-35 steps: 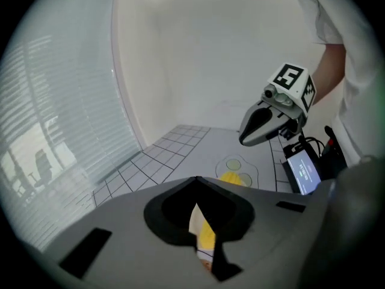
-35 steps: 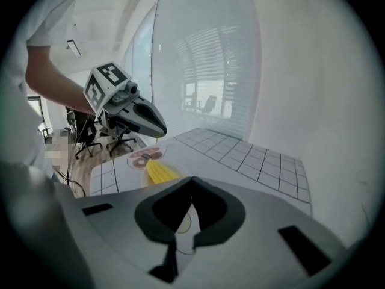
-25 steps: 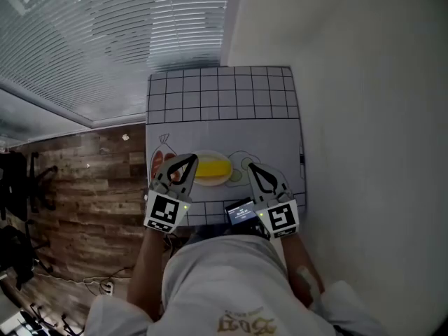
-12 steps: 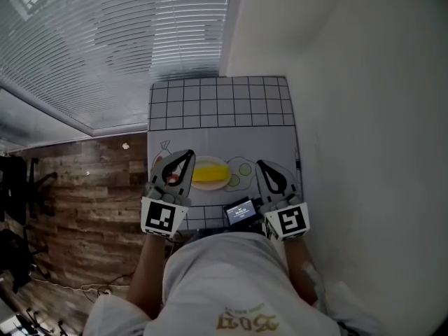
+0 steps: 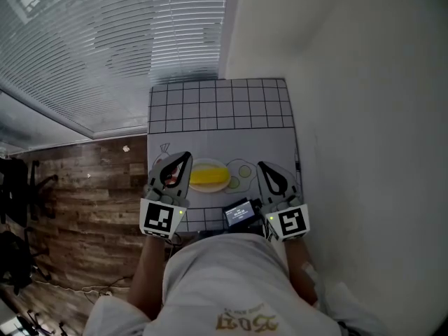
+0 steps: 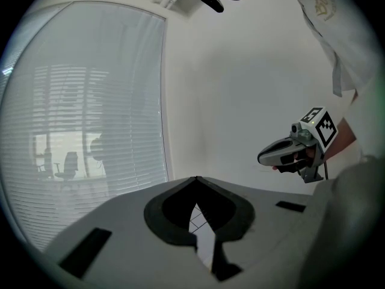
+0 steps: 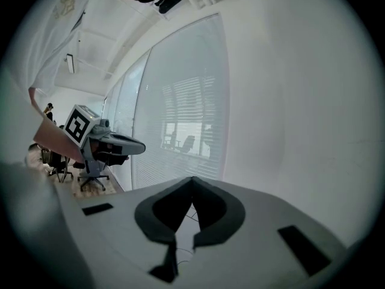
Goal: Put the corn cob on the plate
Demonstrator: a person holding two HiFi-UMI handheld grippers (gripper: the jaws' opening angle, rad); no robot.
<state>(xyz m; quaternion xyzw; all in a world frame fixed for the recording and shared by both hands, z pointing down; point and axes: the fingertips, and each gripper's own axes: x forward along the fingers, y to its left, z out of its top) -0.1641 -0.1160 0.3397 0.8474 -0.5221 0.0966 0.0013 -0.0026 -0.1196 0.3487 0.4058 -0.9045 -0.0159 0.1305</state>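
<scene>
head view: corn cob (image 5: 209, 176) sits on plate (image 5: 210, 189) by near edge of table (image 5: 220, 110) | left gripper view: left gripper (image 6: 197, 178) jaws together, empty | right gripper view: right gripper (image 7: 192, 178) same | looks done imo, back off without bumping plate

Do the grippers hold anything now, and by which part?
Nothing is held. The left gripper and the right gripper are both shut and empty; the corn cob lies on the plate.

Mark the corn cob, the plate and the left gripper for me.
corn cob (image 5: 208, 176): head view, middle of the yellow cob.
plate (image 5: 210, 189): head view, near rim just below the cob.
left gripper (image 5: 187, 157): head view, tips of its shut fingers.
</scene>
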